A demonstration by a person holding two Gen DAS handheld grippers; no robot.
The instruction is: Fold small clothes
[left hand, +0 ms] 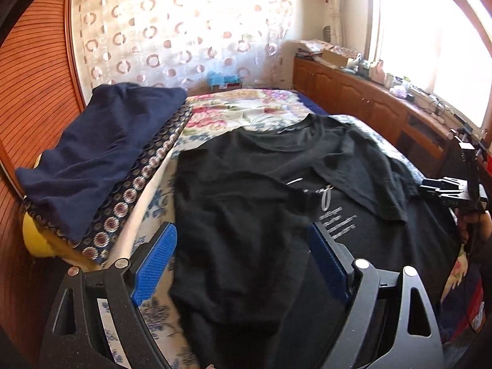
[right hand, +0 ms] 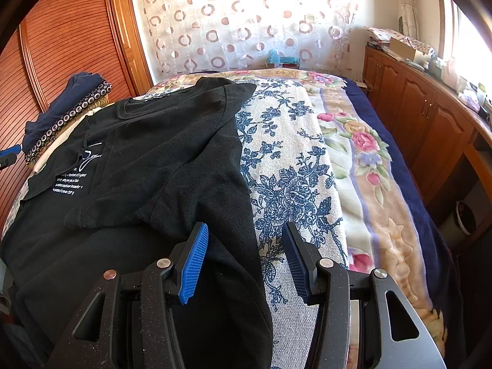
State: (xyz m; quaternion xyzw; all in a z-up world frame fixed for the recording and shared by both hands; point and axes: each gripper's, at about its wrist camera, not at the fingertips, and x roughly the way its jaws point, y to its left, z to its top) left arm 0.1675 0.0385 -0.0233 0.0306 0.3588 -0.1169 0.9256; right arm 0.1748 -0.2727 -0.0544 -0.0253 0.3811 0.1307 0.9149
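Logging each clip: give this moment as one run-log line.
stage: both sleeves folded in | item: black cotton T-shirt with white print on floral bedspread | left gripper: open, empty | right gripper: open over shirt edge

T-shirt (right hand: pixel 160 141): black, white print | bedspread (right hand: pixel 295 166): blue floral on beige | curtain (right hand: pixel 246 15): brown rings

You get strong daylight from the window (left hand: pixel 430 46) on the right, blown out to white, and it glows through the curtain (right hand: pixel 246 21). The black shirt (left hand: pixel 246 200) loses detail in shade and looks slightly smeared. Fisheye bending darkens every corner.
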